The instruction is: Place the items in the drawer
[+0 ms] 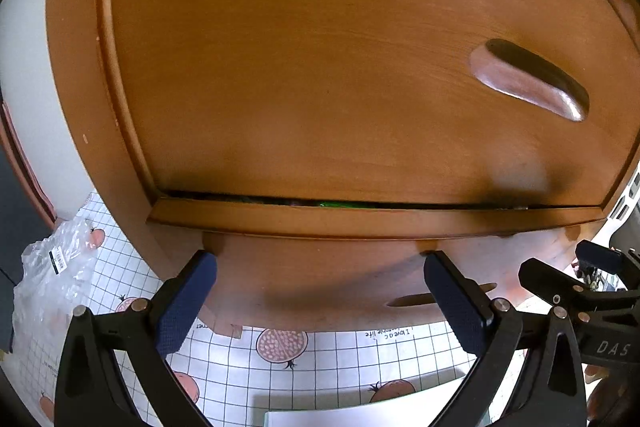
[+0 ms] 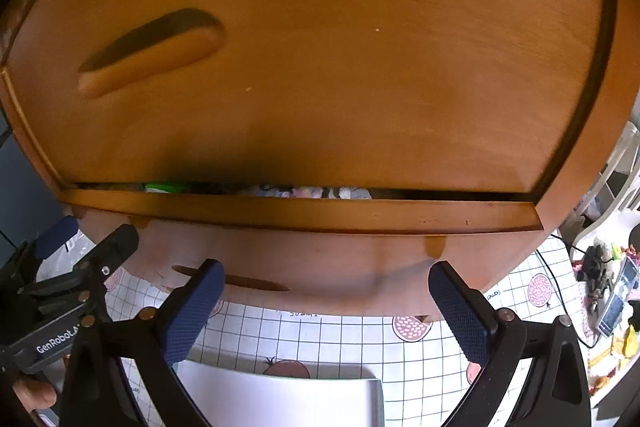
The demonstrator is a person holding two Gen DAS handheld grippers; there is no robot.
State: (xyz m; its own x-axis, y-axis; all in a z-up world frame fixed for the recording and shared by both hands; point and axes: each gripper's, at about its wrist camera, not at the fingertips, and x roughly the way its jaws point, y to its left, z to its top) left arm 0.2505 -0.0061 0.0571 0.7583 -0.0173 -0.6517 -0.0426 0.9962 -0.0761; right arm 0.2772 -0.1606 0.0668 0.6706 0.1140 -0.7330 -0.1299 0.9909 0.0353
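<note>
A wooden drawer front [image 1: 320,67] fills both wrist views, pulled out only a crack: a thin dark gap runs along its lower edge, and through it show a strip of green packaging [image 2: 164,187] and some pale crumpled items [image 2: 312,192] already inside. An oval recessed handle [image 1: 532,79] sits in the panel.

Readable writing is sparse. The right gripper [image 2: 324,307], seen from the left wrist camera, carries the white letters "DAS"; the left gripper [image 1: 320,291], seen from the right wrist camera, is marked "GenRobot.A", the rest cut off. The grid-patterned tablecloth [image 1: 340,351], printed with pomegranates, bears upside-down script reading "I love a c…" over "…mple life". A clear plastic bag [image 1: 52,267] near the cloth's left edge has a small barcode label, too small to read.

Both grippers are held level, side by side, pointing straight at the cabinet just below the drawer. Each has its blue-padded fingers [image 1: 188,303] spread wide with nothing between them, tips close to the wood. A fingertip [image 2: 34,393] of the person shows under the left gripper's body. A white sheet [image 2: 288,403] lies on the cloth at its near edge.
</note>
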